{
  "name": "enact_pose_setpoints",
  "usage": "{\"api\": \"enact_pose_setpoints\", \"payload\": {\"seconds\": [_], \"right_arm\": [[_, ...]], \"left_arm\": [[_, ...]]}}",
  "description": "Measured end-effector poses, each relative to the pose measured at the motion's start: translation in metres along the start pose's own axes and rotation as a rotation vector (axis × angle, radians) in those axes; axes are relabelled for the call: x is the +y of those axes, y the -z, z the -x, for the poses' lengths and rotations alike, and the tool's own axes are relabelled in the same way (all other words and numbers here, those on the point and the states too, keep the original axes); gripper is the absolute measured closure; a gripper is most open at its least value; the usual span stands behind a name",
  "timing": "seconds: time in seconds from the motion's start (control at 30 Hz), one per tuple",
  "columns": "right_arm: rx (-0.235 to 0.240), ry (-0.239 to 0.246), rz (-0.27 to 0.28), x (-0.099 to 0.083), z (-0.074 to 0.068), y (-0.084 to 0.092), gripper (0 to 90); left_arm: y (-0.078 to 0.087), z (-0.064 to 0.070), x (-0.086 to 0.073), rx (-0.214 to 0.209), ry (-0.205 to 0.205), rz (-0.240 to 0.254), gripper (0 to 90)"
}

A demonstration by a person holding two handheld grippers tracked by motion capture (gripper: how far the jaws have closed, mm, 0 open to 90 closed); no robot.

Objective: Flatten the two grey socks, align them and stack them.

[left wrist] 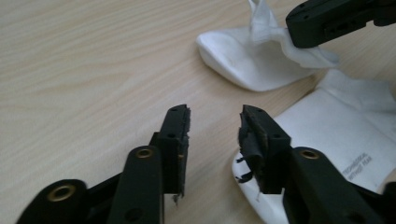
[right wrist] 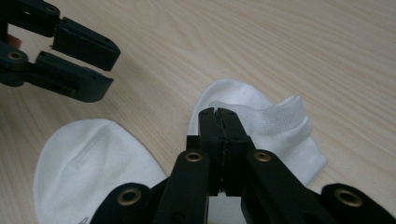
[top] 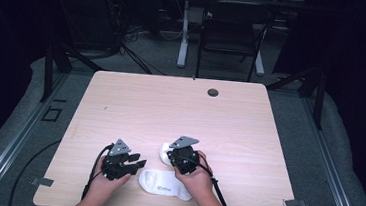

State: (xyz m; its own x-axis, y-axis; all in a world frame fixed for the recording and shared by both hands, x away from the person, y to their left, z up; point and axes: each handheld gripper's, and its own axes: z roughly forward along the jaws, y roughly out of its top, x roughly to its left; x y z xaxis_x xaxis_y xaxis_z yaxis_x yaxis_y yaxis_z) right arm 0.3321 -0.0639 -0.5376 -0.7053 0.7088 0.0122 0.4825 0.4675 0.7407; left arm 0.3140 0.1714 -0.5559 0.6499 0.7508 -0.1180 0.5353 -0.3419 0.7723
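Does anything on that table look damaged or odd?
Yes: the left tool has frayed pads, with torn black shreds hanging off one. The two white socks lie apart, one pinched by the right tool.

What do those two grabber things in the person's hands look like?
Both are black. The left gripper and the right gripper each carry a grey three-cornered plate on top and a black cable trailing toward the person. Their two jaws are long, flat-sided bars with brass-coloured rivets at the joints and worn black pads. No sleeves show on the forearms.
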Motion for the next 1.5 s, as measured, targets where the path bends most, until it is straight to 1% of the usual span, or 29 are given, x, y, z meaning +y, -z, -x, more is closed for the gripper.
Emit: {"api": "enact_pose_setpoints", "payload": {"seconds": [0.03, 0.07, 0.1, 0.17, 0.27, 0.33, 0.37, 0.5, 0.53, 0.63, 0.7, 0.77, 0.8, 0.87, 0.93, 0.97, 1.0, 1.1, 1.17, 1.3, 1.37, 1.5], "right_arm": [[-0.003, -0.002, 0.011, 0.000, 0.001, 0.001, 90.0], [-0.004, -0.008, 0.018, 0.000, 0.002, 0.003, 90.0], [-0.006, -0.005, 0.020, 0.000, 0.003, 0.005, 90.0], [-0.006, -0.013, 0.027, 0.000, 0.005, 0.008, 90.0], [-0.012, -0.012, 0.027, -0.001, 0.008, 0.010, 90.0], [-0.014, -0.023, 0.036, -0.002, 0.010, 0.011, 90.0], [-0.014, -0.026, 0.037, -0.002, 0.010, 0.012, 90.0], [-0.017, -0.029, 0.050, -0.003, 0.013, 0.014, 90.0], [-0.018, -0.031, 0.051, -0.003, 0.013, 0.015, 90.0], [-0.021, -0.032, 0.055, -0.004, 0.013, 0.016, 90.0], [-0.020, -0.037, 0.063, -0.005, 0.014, 0.017, 90.0], [-0.025, -0.035, 0.062, -0.006, 0.015, 0.017, 90.0], [-0.026, -0.038, 0.066, -0.006, 0.015, 0.017, 90.0], [-0.025, -0.040, 0.065, -0.007, 0.016, 0.018, 90.0], [-0.028, -0.043, 0.067, -0.008, 0.017, 0.018, 90.0], [-0.028, -0.043, 0.062, -0.008, 0.018, 0.019, 90.0], [-0.027, -0.043, 0.062, -0.008, 0.018, 0.020, 90.0], [-0.035, -0.043, 0.070, -0.009, 0.021, 0.023, 90.0], [-0.043, -0.046, 0.077, -0.011, 0.023, 0.025, 90.0], [-0.061, -0.067, 0.086, -0.017, 0.029, 0.031, 90.0], [-0.068, -0.072, 0.074, -0.021, 0.034, 0.033, 90.0], [-0.085, -0.087, 0.070, -0.029, 0.041, 0.037, 90.0]], "left_arm": [[-0.001, 0.000, 0.003, -0.001, -0.012, 0.003, 74.3], [-0.003, 0.001, 0.006, 0.004, -0.017, 0.006, 78.7], [-0.005, 0.002, 0.009, 0.008, -0.030, 0.006, 83.1], [-0.011, 0.003, 0.016, 0.007, -0.045, 0.010, 87.7], [-0.023, 0.006, 0.026, -0.010, -0.047, 0.009, 89.2], [-0.031, 0.008, 0.032, -0.015, -0.056, 0.002, 89.4], [-0.035, 0.010, 0.035, -0.021, -0.052, 0.006, 89.4], [-0.047, 0.014, 0.042, -0.018, -0.065, -0.009, 89.4], [-0.050, 0.014, 0.043, -0.018, -0.060, -0.012, 89.5], [-0.058, 0.011, 0.043, -0.010, -0.060, -0.026, 89.4], [-0.064, 0.011, 0.040, -0.003, -0.061, -0.054, 89.4], [-0.068, 0.009, 0.037, 0.010, -0.073, -0.081, 89.4], [-0.069, 0.009, 0.035, 0.013, -0.080, -0.089, 89.3], [-0.070, 0.008, 0.033, 0.013, -0.076, -0.107, 89.2], [-0.071, 0.007, 0.030, 0.018, -0.081, -0.125, 88.8], [-0.071, 0.006, 0.029, 0.019, -0.079, -0.116, 88.3], [-0.070, 0.006, 0.029, 0.015, -0.080, -0.119, 88.2], [-0.069, 0.005, 0.027, 0.028, -0.087, -0.119, 87.6], [-0.067, 0.004, 0.026, 0.032, -0.082, -0.116, 87.5], [-0.063, 0.000, 0.024, 0.041, -0.067, -0.120, 87.5], [-0.062, -0.001, 0.023, 0.043, -0.054, -0.119, 87.6], [-0.059, -0.003, 0.021, 0.052, -0.052, -0.121, 87.5]]}}
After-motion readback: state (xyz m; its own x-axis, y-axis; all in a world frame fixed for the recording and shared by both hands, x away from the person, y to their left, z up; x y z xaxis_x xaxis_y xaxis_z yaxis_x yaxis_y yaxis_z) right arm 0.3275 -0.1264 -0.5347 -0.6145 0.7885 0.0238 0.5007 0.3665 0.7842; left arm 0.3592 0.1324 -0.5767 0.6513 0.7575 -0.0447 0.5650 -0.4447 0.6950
